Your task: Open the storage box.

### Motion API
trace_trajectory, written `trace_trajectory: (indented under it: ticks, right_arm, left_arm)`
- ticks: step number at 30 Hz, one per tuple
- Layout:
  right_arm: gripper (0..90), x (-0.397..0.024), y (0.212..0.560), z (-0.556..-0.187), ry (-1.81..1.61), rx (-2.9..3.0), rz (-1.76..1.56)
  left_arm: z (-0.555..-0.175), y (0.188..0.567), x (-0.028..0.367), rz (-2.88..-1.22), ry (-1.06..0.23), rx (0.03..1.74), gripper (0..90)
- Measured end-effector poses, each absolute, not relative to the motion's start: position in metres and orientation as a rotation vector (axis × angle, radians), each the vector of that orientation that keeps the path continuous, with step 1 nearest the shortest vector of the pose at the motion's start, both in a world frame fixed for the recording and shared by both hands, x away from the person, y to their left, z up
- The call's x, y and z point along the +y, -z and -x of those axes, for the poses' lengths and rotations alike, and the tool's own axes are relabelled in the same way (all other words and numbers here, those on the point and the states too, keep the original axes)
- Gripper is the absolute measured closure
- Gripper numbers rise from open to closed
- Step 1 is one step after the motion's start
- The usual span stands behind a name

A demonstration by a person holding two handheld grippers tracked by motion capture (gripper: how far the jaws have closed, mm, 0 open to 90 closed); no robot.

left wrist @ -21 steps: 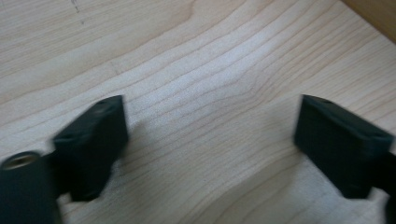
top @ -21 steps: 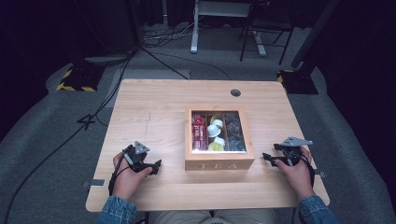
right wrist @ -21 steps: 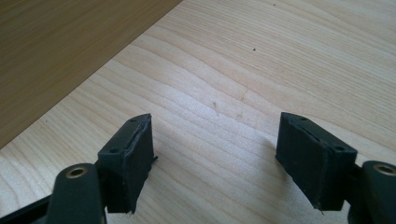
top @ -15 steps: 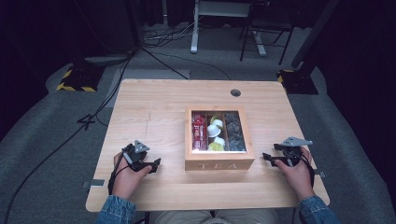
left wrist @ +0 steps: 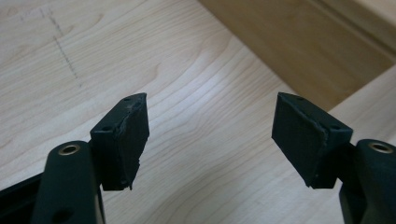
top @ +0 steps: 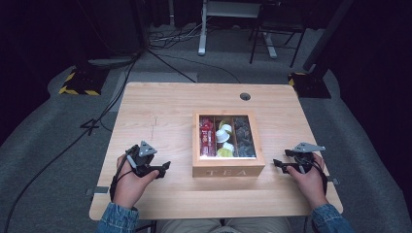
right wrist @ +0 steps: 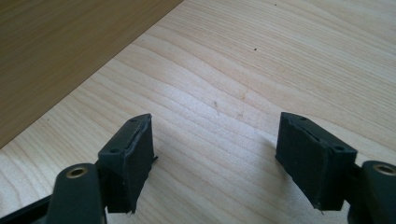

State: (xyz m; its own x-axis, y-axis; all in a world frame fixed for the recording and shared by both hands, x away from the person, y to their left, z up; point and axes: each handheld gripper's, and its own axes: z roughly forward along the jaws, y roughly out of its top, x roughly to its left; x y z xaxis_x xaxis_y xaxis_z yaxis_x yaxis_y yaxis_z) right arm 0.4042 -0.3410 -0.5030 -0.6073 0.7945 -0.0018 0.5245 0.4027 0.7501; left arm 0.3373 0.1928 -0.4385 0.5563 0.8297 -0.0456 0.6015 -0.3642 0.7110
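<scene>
A wooden tea box [top: 228, 165] marked TEA stands in the middle of the table [top: 165, 111], its window lid down over red packets and other tea bags. My left gripper [top: 164, 169] rests on the table left of the box, pointing at it, jaws open and empty. In the left gripper view the left gripper [left wrist: 210, 135] has bare wood between its pads, with the box's side [left wrist: 308, 51] ahead. My right gripper [top: 277, 164] lies right of the box, also open and empty. The right gripper [right wrist: 215, 154] in its own view faces the box wall [right wrist: 65, 51].
A round cable hole [top: 245, 96] sits near the table's far edge. Beyond the table, cables, a desk base [top: 204, 29] and chair legs [top: 272, 43] stand on grey carpet. Yellow-black striped plates [top: 77, 87] lie on the floor at both far corners.
</scene>
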Motion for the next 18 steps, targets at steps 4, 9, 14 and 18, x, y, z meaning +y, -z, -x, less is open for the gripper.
trace_trajectory:
  ticks: [4,9,14,18]
  right_arm:
    - [27.6,-0.341,0.503,-0.404,-1.039,2.305,-1.138]
    - [27.6,-0.341,0.503,-0.404,-1.040,2.307,-1.137]
    - [27.6,-0.341,0.503,-0.404,-1.041,2.307,-1.136]
    - [27.6,-0.341,0.503,-0.404,-1.040,2.308,-1.135]
  left_arm:
    - [-0.331,0.427,0.186,-2.083,-0.430,1.095,29.1]
    - [-0.325,0.417,0.178,-2.078,-0.458,1.045,29.5]
    - [-0.322,0.415,0.169,-2.038,-0.402,1.000,29.6]
    - [-0.321,0.418,0.158,-2.017,-0.354,0.954,29.2]
